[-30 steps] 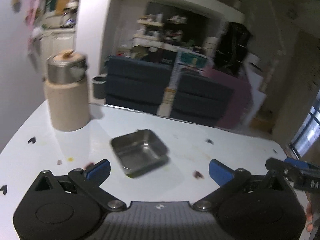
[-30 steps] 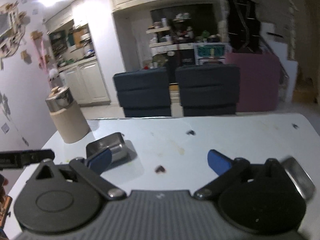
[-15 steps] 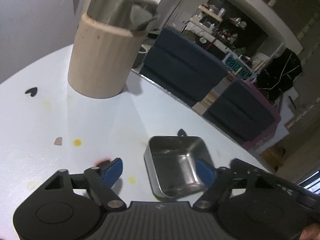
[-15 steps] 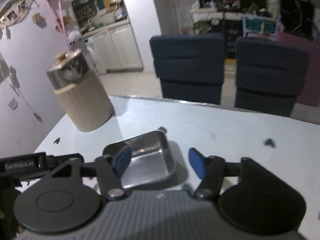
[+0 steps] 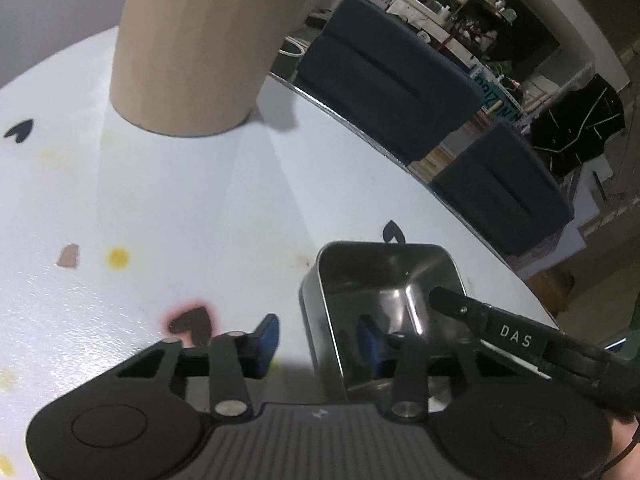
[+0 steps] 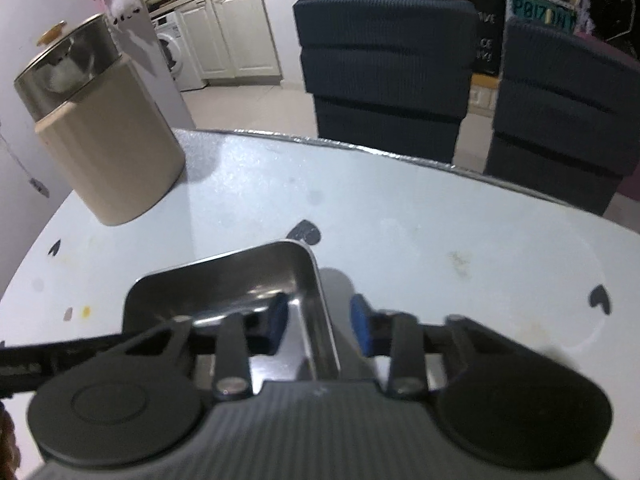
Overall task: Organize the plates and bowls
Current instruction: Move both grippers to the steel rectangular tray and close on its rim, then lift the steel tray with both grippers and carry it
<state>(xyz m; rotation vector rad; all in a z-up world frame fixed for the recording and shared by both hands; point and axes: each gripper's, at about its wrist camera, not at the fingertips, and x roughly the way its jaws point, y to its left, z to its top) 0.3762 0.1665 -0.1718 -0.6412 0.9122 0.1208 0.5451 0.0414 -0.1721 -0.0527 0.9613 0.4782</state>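
My left gripper [image 5: 318,338] and right gripper [image 6: 318,320] each straddle an opposite side wall of the steel bowl [image 5: 384,280] on the table [image 5: 180,208]. Both jaws have just been closing, pads not yet pressing. The walls lie straight ahead between my fingers.

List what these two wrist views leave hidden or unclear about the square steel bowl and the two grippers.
- Left wrist view: near end of the steel bowl, hidden behind the left gripper.
- Right wrist view: bowl's near wall, hidden behind the right gripper.
- Both views: whether the closing pads press the walls between them.
- Left view: beige canister top, cut off.
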